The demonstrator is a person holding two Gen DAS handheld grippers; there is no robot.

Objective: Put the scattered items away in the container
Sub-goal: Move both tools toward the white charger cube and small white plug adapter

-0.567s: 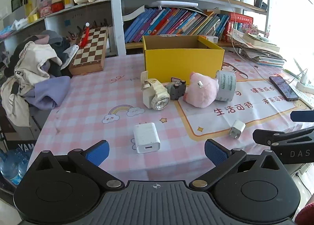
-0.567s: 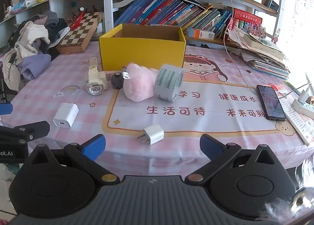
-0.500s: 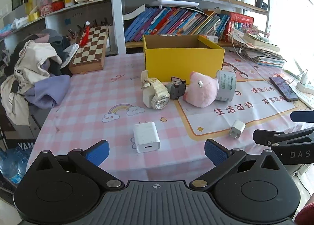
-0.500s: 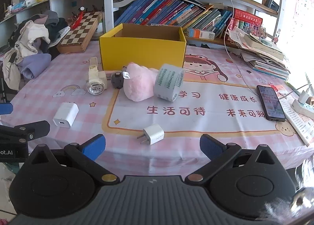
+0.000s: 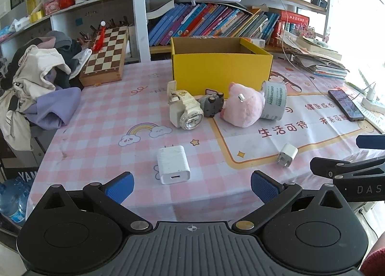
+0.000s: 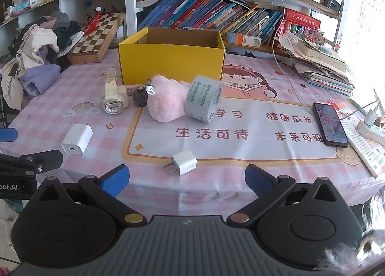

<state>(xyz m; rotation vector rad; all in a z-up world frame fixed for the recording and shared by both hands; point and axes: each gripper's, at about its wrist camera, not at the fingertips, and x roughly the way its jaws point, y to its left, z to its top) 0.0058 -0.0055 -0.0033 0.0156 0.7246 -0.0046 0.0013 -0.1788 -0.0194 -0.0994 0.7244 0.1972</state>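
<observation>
Left gripper [image 5: 191,183]: jaws wide apart, empty; large white charger [image 5: 172,164] just ahead between them. Right gripper [image 6: 186,177]: likewise spread, empty; small white plug [image 6: 184,162] just ahead. Yellow cardboard box [image 6: 172,63] farther ahead, beyond watch [image 6: 114,98], pink plush [image 6: 166,100], tape roll [image 6: 204,101].

It was a lived-in home study corner: ahead of the grippers stood a bookshelf [image 5: 216,21] crammed with children's books, to the left a heap of clothes [image 5: 36,83] and a chessboard [image 5: 105,52], below them a pink cartoon tablecloth [image 5: 108,119].
</observation>
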